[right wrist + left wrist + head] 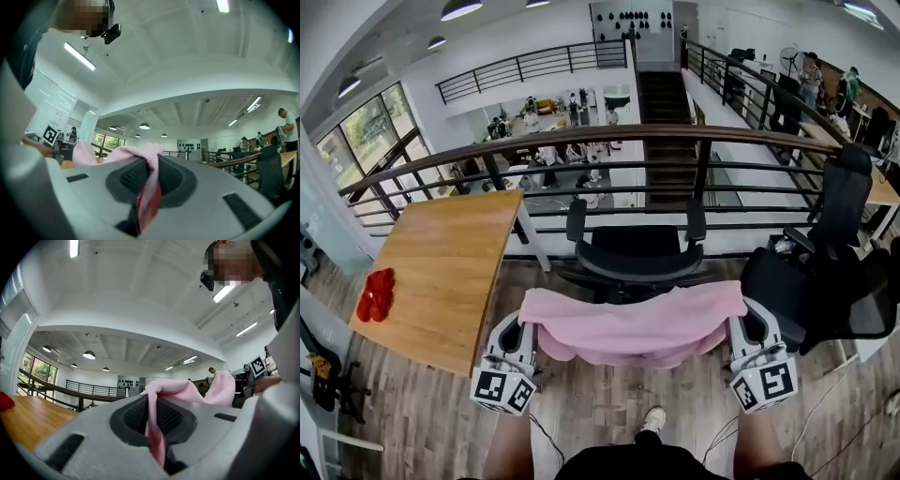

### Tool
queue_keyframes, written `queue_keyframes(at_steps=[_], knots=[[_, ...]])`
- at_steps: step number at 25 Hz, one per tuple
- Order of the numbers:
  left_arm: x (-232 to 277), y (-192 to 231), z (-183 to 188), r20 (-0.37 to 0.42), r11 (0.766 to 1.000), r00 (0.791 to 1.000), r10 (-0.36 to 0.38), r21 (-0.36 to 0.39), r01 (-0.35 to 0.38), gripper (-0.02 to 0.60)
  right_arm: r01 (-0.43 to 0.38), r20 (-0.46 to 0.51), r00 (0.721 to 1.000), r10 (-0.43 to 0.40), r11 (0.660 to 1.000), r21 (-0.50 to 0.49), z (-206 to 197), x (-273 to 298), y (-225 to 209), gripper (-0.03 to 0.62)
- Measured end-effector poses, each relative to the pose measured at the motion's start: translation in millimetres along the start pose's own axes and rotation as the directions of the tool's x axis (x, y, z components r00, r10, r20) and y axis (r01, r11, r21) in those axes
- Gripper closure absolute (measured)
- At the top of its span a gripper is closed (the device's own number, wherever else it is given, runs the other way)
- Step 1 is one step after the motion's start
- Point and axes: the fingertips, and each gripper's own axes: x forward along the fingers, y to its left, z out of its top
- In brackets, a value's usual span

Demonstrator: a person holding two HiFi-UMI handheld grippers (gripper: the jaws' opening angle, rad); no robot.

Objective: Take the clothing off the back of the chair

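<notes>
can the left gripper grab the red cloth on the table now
Probably not: the left gripper is shut on the pink garment, so its jaws are full, though nothing blocks the way to the red cloth.

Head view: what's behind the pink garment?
The black office chair: its seat and both armrests show past the top edge of the pink garment. The garment covers the chair's nearer part, so the backrest and any contact with it can't be seen.
</notes>
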Motion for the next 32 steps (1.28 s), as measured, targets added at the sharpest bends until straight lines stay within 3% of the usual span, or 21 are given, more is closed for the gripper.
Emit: queue_keyframes(at_steps=[14, 17, 22, 32], knots=[[-90.5, -29.6, -43.3, -0.096, 0.994, 0.991, -0.094, -0.059, 0.089, 0.555, 0.071, -0.12, 0.991, -0.068, 0.997, 0.024, -41.6, -84.3, 61.9, 0.553], [-100.6, -37.1, -56.4, -0.123, 0.994, 0.988, -0.097, -0.066, 0.089, 0.555, 0.071, -0.146, 0.987, -0.066, 0.997, 0.032, -52.6, -95.6, 68.2, 0.554], [-111.3, -50.3, -85.2, -0.187, 0.994, 0.976, -0.11, -0.017, 0.109, 0.554, 0.087, -0.198, 0.977, -0.073, 0.994, 0.066, -78.8, -114.3, 77.2, 0.554], [-121.6, -59.6, -120.0, -0.23, 0.992, 0.966, -0.117, -0.067, 0.105, 0.554, 0.084, -0.267, 0.962, -0.057, 0.992, 0.091, -118.2, -130.8, 99.1, 0.556]])
